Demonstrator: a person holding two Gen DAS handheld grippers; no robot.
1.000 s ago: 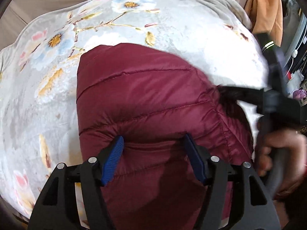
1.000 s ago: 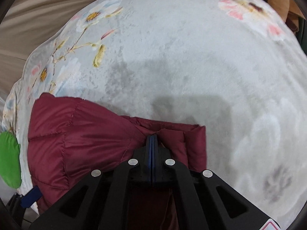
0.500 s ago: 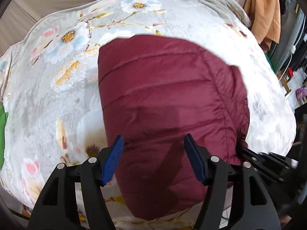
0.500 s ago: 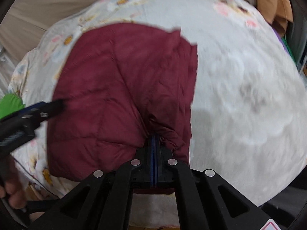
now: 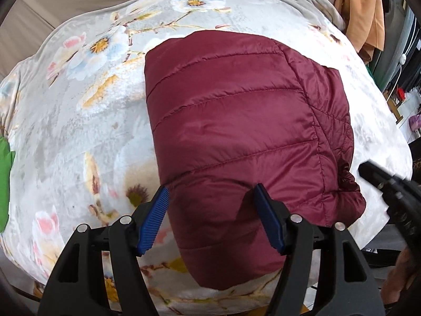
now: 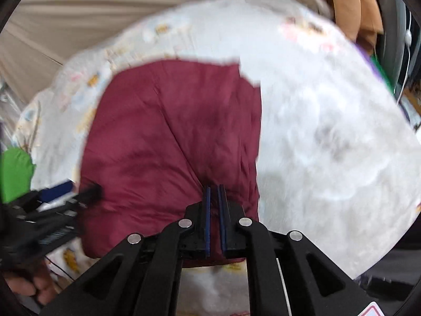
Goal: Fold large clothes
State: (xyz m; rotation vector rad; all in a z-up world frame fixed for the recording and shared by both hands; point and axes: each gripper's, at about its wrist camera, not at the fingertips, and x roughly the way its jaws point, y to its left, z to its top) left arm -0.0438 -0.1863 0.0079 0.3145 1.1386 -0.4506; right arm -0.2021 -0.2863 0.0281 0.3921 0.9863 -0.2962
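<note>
A maroon quilted puffer jacket [image 5: 236, 131] lies folded into a compact block on the floral blanket [image 5: 79, 121]; it also shows, blurred, in the right wrist view [image 6: 168, 142]. My left gripper [image 5: 213, 218] is open and empty, hovering above the jacket's near edge. My right gripper [image 6: 214, 200] has its jaws a narrow gap apart at the jacket's near right edge, and the blur hides whether fabric is still between them. The right gripper also shows at the right edge of the left wrist view [image 5: 386, 187].
The blanket covers a rounded surface that drops off at the near edge. An orange garment [image 5: 363, 13] hangs at the back right. A green item [image 5: 4, 181] lies at the left edge. Beige cloth [image 6: 79, 13] fills the background.
Both grippers pulled back and up from the jacket, which now lies folded and flat. My right gripper's jaws, shut tight on the fabric before, now stand slightly apart.
</note>
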